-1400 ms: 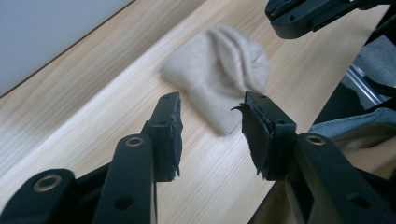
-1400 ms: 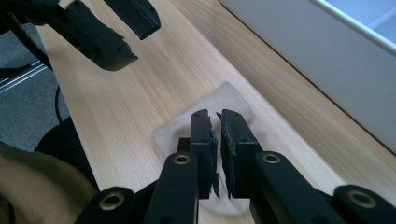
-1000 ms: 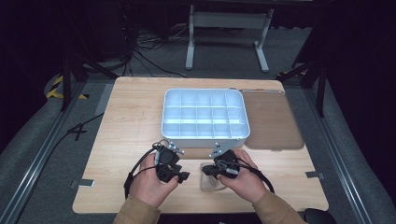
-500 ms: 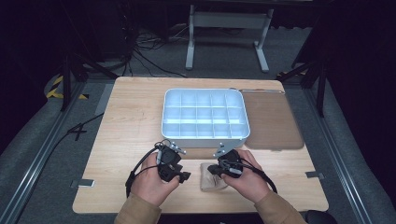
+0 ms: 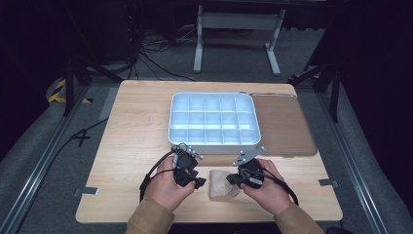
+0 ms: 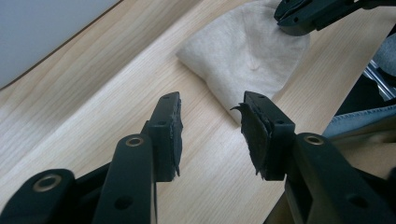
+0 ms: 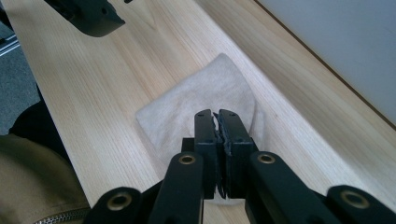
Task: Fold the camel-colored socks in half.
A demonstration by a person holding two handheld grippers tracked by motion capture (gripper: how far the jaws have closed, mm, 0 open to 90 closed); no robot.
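You are holding a gripper in each hand low in the centre of the high view, over the near edge of the wooden counter. Your left gripper is sitting with its jaws spread apart and nothing between them, hovering just beside the near corner of a folded beige cloth that is lying flat on the wood in the upper middle of the left gripper view. Your right gripper is showing its jaws pressed together, the pads meeting edge to edge over the middle of the cloth; whether any fabric is caught between them you cannot tell from these angles (the tips are covering that spot). In the high view the cloth is resting between your two hands, the left gripper at its left edge and the right gripper over its right side. Above them in that frame, a pale blue tray divided into many small compartments is sitting near the centre of the counter, well apart from the cloth, and a brown mat is lying beside the tray at the right. Tan sleeves are covering your forearms at the bottom of the frame.
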